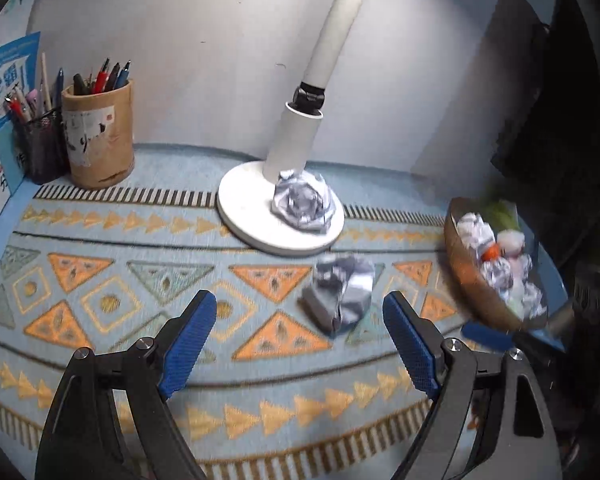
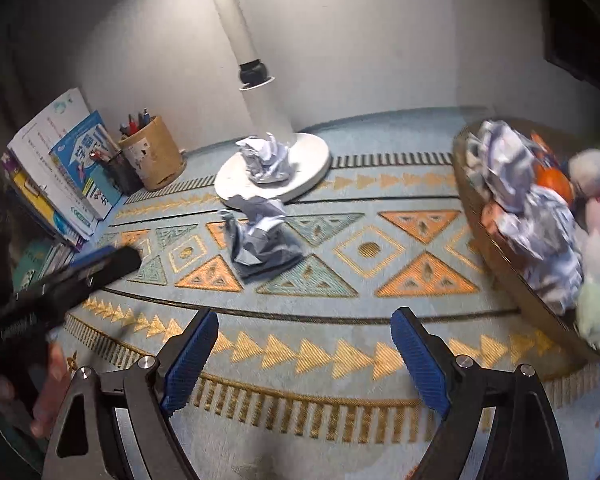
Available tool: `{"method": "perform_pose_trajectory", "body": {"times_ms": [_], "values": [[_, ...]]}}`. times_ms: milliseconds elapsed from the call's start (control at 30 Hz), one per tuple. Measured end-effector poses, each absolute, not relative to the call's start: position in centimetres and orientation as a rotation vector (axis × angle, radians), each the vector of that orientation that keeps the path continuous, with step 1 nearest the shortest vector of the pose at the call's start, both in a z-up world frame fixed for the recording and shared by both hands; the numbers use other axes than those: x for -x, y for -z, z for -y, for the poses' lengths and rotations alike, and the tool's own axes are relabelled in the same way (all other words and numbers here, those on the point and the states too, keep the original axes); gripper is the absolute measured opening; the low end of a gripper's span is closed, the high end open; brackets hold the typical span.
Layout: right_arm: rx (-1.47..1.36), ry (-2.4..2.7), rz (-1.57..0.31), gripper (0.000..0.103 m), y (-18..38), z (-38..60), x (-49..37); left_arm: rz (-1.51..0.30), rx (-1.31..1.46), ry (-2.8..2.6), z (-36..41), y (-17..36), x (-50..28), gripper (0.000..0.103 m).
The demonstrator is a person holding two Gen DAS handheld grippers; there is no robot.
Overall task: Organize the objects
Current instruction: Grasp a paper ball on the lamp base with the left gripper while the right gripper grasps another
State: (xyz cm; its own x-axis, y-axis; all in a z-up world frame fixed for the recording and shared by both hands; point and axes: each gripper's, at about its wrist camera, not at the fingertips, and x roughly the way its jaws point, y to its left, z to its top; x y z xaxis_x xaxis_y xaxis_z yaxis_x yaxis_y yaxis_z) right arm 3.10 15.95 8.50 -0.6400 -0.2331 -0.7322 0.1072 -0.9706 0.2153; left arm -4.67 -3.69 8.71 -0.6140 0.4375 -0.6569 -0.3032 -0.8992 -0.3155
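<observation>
A crumpled paper ball (image 1: 340,292) lies on the patterned mat, just ahead of my open left gripper (image 1: 300,312) and a little right of its centre; it also shows in the right wrist view (image 2: 262,236). A second paper ball (image 1: 302,202) rests on the white lamp base (image 1: 244,208), also in the right wrist view (image 2: 266,158). A brown basket (image 1: 476,284) at the right holds several paper balls and small toys; its rim shows in the right wrist view (image 2: 500,252). My right gripper (image 2: 304,332) is open and empty over the mat's front part.
A white lamp pole (image 1: 332,44) rises from the base. A cardboard pen cup (image 1: 100,136) and a black mesh pen holder (image 1: 42,148) stand at the back left beside books (image 1: 4,112). The left gripper (image 2: 80,272) shows at the left in the right wrist view.
</observation>
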Motion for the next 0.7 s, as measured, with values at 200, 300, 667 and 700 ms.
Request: {"method": "perform_pose_trajectory", "body": {"times_ms": [200, 300, 667, 700], "values": [[-1.232, 2.621, 0.231, 0.087, -6.6, -14.0, 2.5, 0.161, 1.097, -2.496, -0.6, -7.7, 12.8, 0.084], [-1.244, 2.625, 0.201, 0.087, -5.3, -13.8, 4.5, 0.144, 1.134, -2.481, -2.0, -6.1, 16.1, 0.084], [-1.24, 2.629, 0.034, 0.056, -4.2, -11.2, 5.7, 0.109, 1.109, -2.481, -2.9, -4.4, 17.8, 0.057], [-1.239, 2.631, 0.033, 0.055, -4.2, -11.1, 5.7, 0.13, 1.113, -2.472, -2.7, -4.4, 17.9, 0.054]]}}
